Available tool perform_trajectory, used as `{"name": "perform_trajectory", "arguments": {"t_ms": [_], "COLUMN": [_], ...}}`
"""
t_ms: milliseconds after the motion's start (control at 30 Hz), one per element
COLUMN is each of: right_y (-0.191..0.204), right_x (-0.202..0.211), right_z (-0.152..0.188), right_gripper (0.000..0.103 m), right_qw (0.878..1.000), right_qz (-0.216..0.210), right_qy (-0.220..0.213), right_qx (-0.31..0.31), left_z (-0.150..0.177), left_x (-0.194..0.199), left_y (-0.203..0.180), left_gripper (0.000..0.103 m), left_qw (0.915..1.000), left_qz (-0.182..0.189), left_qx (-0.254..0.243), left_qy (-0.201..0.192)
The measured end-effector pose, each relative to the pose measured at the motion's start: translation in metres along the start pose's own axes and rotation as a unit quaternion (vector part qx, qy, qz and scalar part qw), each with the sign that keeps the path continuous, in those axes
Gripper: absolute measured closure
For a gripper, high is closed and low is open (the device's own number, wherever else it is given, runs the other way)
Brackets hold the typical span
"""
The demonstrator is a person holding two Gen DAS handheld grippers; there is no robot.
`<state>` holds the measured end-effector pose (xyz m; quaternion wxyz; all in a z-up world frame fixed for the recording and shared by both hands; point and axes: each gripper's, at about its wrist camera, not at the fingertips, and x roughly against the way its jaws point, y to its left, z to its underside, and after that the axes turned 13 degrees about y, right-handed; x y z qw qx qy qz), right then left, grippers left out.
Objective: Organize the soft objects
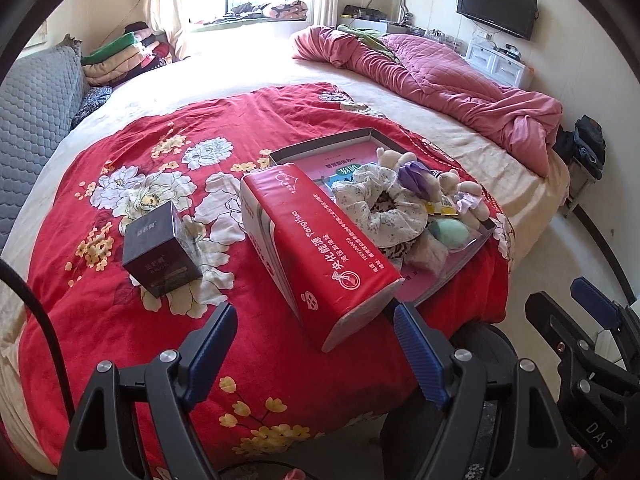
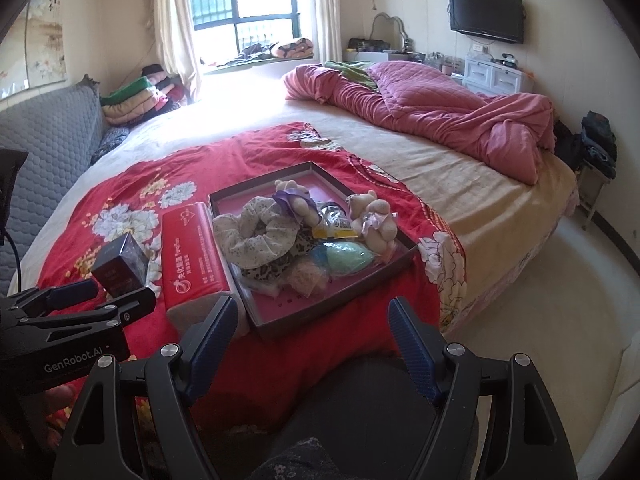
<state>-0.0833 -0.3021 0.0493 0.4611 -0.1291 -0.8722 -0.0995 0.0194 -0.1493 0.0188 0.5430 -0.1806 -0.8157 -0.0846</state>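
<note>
A shallow dark tray with a pink floor lies on the red flowered blanket. In it are a floral scrunchie, a leopard-print scrunchie, two small plush bears, a teal sponge and small packets. A red tissue pack lies along the tray's left side. A dark box stands left of the pack. My left gripper is open just short of the pack's near end. My right gripper is open before the tray's near edge. Nothing is between either pair of fingers.
The bed carries a crumpled pink quilt at the far right. Folded clothes are stacked by the grey padded headboard at the left. A window, a wall television and white drawers stand beyond. Floor lies right of the bed.
</note>
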Motion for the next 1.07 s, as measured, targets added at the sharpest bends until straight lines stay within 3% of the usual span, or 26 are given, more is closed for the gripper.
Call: {"name": "perform_trajectory", "arguments": {"t_ms": [833,1067], "right_y": [-0.004,-0.006], "right_x": [-0.006,-0.011], "right_z": [0.002,0.003], "right_gripper": [0.024,0.024], "right_qw": [1.000,1.000], "right_qz": [-0.002,-0.005], "right_qy": [0.010,0.012], "right_qx": [-0.011,-0.015], "left_z": [0.002,0.003], "left_x": [-0.008,-0.014], "left_y": [-0.001,-0.001], "left_gripper": [0.023,0.023], "left_qw": [0.9999,1.0000], "left_qz": [-0.005,0.003], "left_qx": [0.003,-0.002], "left_qy": [0.014,0.002]}}
